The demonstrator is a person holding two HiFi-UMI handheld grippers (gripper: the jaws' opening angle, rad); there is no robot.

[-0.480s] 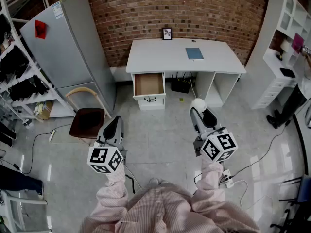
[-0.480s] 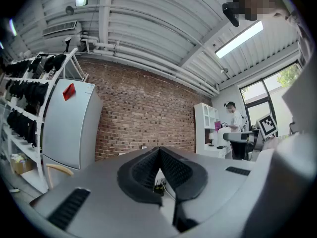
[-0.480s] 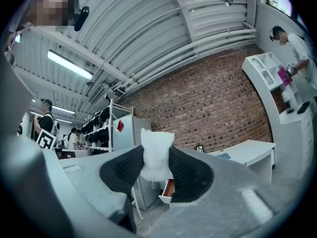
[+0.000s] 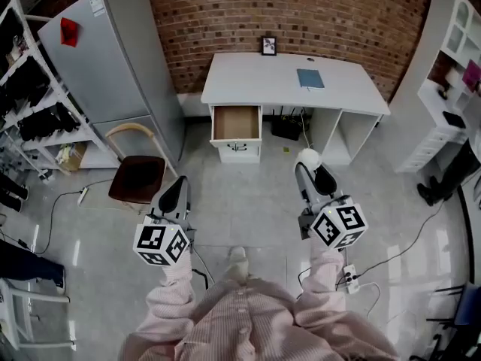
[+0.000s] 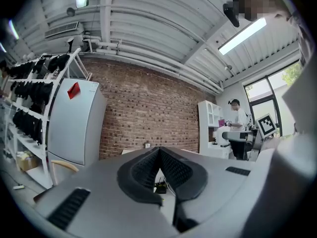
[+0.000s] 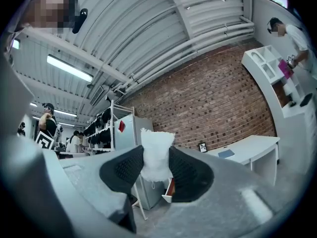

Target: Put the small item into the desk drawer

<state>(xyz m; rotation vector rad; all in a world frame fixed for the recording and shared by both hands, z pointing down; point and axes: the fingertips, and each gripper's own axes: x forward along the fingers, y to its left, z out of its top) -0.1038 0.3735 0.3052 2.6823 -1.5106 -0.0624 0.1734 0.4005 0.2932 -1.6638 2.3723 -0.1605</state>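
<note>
Landmark: a white flat-topped desk stands against a red brick wall.

Drawer: the desk's 1 wooden-lined drawer, at the desk's left end as the head view shows it, is pulled out and open; nothing can be made out inside it.

Task item: a small white crumpled item is well short of the desk, out over the grey floor in front of the desk's right-hand half. It is not in the drawer.

Right gripper: the right gripper has its 2 black ribbed pads pressed against the item's 2 sides, jaws held fairly wide by its bulk. The item's top sticks up above the pads. The gripper points toward the desk.

Left gripper: the left gripper has its jaws brought together, the pad tips meeting in a narrow wedge with nothing between them. It hangs well in front of the desk, left of the drawer's line.

On the desk: a flat blue book lies toward the right of the top; a small dark picture frame stands at the back edge.

Under the desk: a black box sits in the knee space beside the drawer unit.

Left of the desk: a tall grey refrigerator, and in front of it a brown-seated chair with a curved wooden back.

Right of the desk: a white shelf unit.
</note>
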